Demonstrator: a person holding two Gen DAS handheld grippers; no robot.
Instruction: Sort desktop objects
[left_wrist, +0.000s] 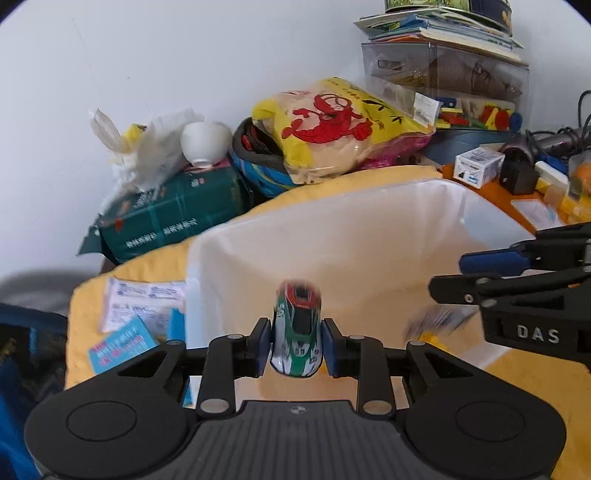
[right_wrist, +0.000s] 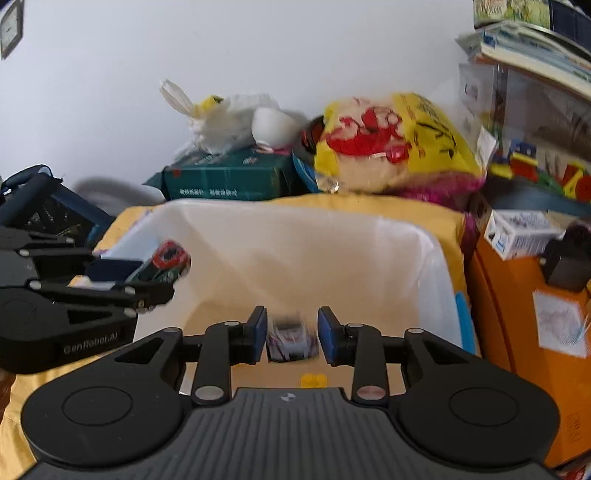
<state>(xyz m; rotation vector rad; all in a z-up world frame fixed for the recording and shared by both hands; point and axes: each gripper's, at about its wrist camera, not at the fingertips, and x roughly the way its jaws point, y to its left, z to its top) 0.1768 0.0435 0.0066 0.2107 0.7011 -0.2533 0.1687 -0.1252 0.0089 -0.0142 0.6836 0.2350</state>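
My left gripper (left_wrist: 296, 343) is shut on a green, white and red toy car (left_wrist: 297, 328), nose forward, over the near left rim of a white plastic bin (left_wrist: 369, 229). It also shows in the right wrist view (right_wrist: 168, 260), held above the bin (right_wrist: 295, 236). My right gripper (right_wrist: 291, 332) is open; a blurred white and purple toy car (right_wrist: 291, 338) sits in the gap below its pads, inside the bin, apart from both. That blurred car shows in the left wrist view (left_wrist: 437, 321) under the right gripper (left_wrist: 454, 277). A yellow brick (right_wrist: 314, 380) lies on the bin floor.
The bin stands on a yellow cloth (left_wrist: 129, 269) with paper packets (left_wrist: 144, 306) at its left. Behind are a green box (left_wrist: 173, 218), a white bowl (left_wrist: 205, 140), a yellow lobster bag (left_wrist: 343, 125) and clear drawers (left_wrist: 443, 74). An orange surface (right_wrist: 517, 295) holds small boxes at the right.
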